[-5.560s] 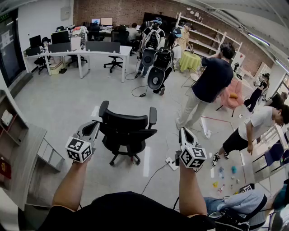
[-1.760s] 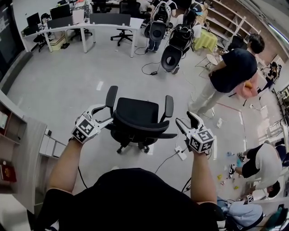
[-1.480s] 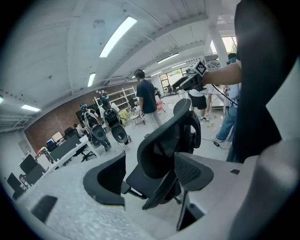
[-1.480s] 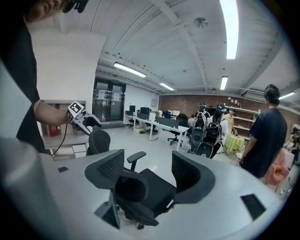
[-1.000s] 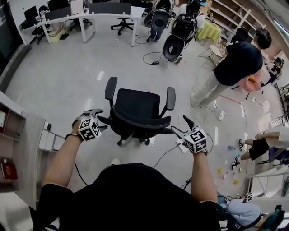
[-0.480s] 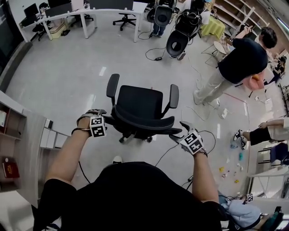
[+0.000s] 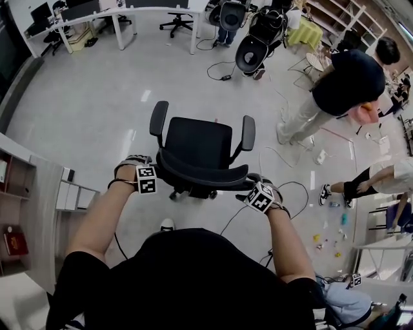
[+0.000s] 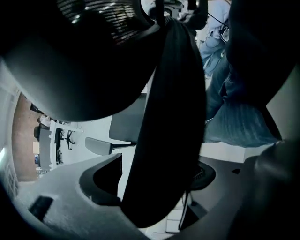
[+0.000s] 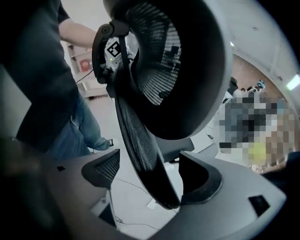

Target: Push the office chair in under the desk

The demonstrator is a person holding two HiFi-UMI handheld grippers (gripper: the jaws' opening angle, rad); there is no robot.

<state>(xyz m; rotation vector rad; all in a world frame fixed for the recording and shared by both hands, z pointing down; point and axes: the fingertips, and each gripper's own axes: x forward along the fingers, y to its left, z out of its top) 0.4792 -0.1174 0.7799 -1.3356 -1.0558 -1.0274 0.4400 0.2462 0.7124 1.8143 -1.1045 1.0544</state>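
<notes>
Lowered: left hand-held gripper (image 8: 157, 180), right hand-held gripper (image 9: 150, 174); jaws just opened wide; only gripper views show chair backrest (image 9: 154, 70) between.

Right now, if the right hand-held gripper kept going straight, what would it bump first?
Probably the office chair's backrest: its edge sits between the right hand-held gripper's jaws, which have just been opening.

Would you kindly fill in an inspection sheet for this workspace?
Surface: grey floor, glossy.
Job's things: office chair mid-floor, seat facing away; desk across the room, well apart.
Clutter: small items strewn at right.
Grippers: left tongs and right tongs open, jaws just been opening; backrest edge between each pair.
Cables: cable looping on floor beside chair.
Surroundings: person standing at right; shelves at left.
</notes>
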